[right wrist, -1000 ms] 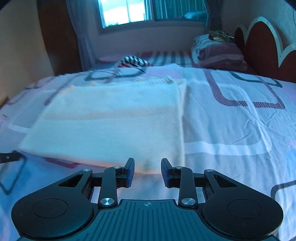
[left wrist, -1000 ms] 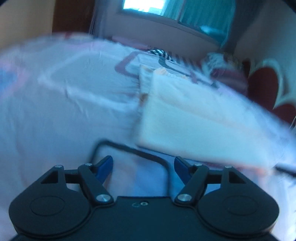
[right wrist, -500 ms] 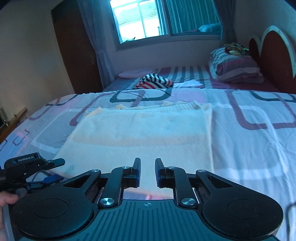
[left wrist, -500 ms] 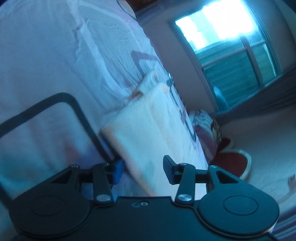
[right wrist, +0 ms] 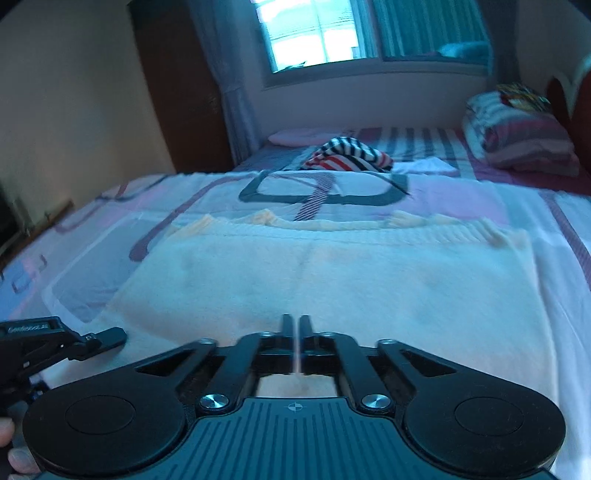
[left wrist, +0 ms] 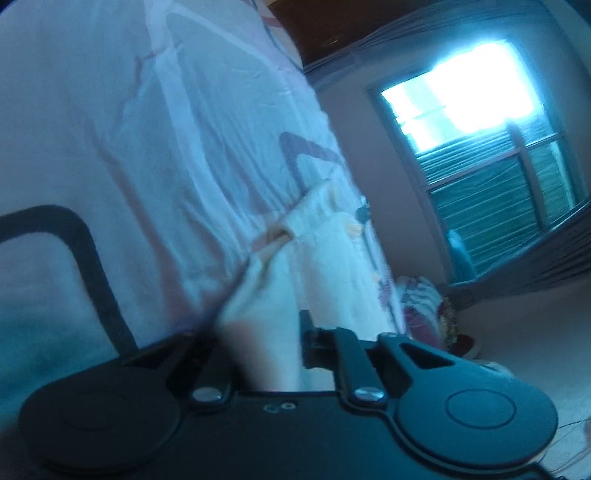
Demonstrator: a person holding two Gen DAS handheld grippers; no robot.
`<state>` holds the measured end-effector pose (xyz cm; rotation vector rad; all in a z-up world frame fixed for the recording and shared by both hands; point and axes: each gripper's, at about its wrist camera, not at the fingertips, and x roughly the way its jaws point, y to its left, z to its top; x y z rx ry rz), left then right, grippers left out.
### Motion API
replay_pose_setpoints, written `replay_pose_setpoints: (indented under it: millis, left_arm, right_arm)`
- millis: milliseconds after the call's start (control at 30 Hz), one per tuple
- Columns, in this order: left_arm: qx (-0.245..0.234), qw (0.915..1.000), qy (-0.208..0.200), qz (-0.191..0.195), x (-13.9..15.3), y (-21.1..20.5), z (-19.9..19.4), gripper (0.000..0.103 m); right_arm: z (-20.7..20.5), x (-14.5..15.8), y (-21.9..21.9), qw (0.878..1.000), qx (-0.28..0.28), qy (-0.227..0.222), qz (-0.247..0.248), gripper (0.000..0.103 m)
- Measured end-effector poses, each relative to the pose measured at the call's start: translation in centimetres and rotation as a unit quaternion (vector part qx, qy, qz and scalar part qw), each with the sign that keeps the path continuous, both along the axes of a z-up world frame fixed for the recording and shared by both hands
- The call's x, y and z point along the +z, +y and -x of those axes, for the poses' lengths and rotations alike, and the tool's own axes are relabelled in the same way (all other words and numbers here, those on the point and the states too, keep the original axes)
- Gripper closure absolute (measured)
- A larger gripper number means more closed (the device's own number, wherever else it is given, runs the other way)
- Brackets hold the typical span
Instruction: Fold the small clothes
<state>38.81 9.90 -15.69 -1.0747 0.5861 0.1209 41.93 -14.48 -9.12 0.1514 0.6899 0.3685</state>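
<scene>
Both hand-held grippers newly closed on cream garment (right wrist: 332,280), left (left wrist: 258,332) closing, its left finger hidden.

Rolled sideways, the left tongs (left wrist: 258,343) are closing on cloth, while the right tongs (right wrist: 294,326) are clamped together.

Bright window (right wrist: 317,33) sat in the far wall, grey curtain (right wrist: 229,92) at its left. Dark wooden wardrobe (right wrist: 173,88) stood beside it. Scalloped red headboard (right wrist: 569,88) rose at right behind striped pillows (right wrist: 517,136).
</scene>
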Motion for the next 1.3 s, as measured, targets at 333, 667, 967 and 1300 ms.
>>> replay_pose_setpoints:
  millis: [333,667,967,1300]
  left_arm:
    - [-0.012,0.9991,-0.016,-0.038,0.6,0.4,1.3,0.088]
    - [-0.03,0.9969,-0.048,-0.055,2.9,0.2,1.1,0.097]
    - [-0.158,0.9693,-0.093,-0.163,8.9,-5.8,-0.8,0.097]
    - [-0.342,0.8957,-0.096,-0.268,9.5,-21.2,-2.0,0.097]
  right_arm:
    - [-1.1,-1.8,0.3,1.0,0.01,0.02,0.02,0.103]
    - [-0.9,-2.2,0.0,1.0,0.004,0.015,0.007,0.103]
    - [-0.1,-0.9,-4.5,0.994,-0.052,0.019,-0.094,0.103]
    - [4.4,1.9,-18.6,0.971,-0.184,-0.004,-0.153,0.103]
